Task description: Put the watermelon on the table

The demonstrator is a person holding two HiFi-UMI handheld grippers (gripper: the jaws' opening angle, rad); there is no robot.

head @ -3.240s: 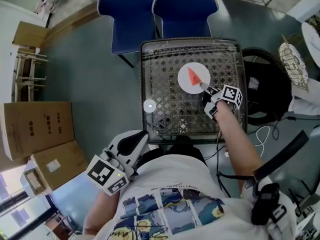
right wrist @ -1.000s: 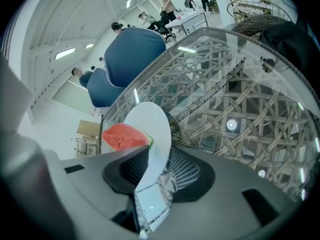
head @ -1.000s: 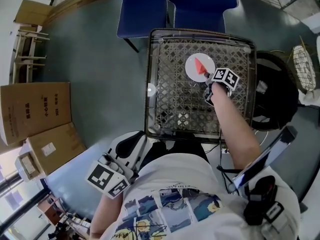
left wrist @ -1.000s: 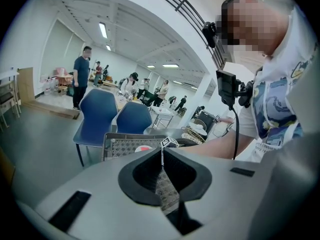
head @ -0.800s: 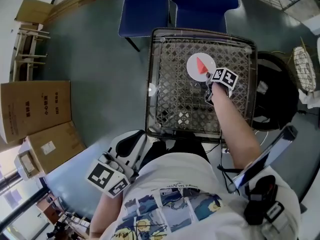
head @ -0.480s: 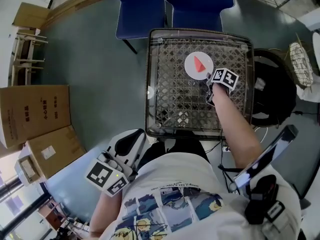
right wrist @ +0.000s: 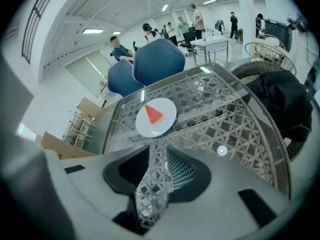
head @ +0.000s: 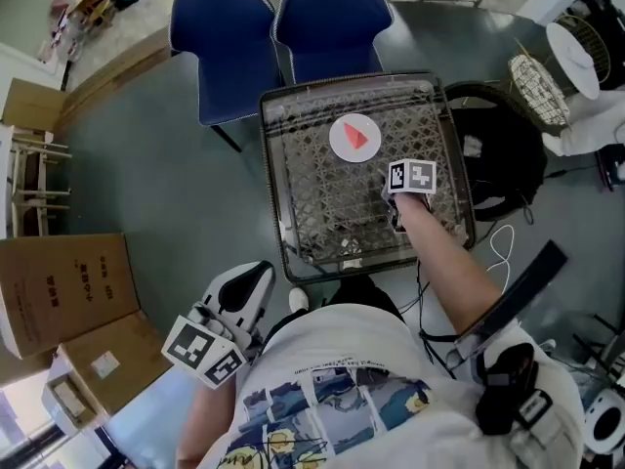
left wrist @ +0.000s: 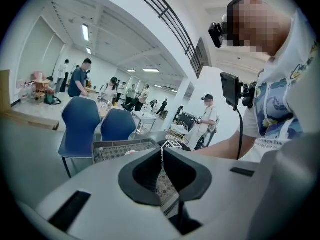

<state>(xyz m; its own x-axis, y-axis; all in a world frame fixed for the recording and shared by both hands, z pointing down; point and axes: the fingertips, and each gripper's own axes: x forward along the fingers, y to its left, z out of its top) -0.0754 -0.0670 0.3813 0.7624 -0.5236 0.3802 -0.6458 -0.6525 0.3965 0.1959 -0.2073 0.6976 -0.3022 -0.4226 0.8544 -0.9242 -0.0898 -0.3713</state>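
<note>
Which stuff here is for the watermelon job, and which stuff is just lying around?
For the job: watermelon slice, its white plate, the glass table, the right gripper, jaws closing with nothing between them.
Just lying about: two blue chairs, cardboard boxes, black bag, wire basket.

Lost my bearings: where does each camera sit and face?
Head view: on the head, steeply down at table and watermelon; torso, arms show.
Left gripper view: on left claw, facing chairs across the room; torso shows.
Right gripper view: on right claw over table, down at watermelon; empty closing jaws show.
Shared: head and right views show the watermelon.
</note>
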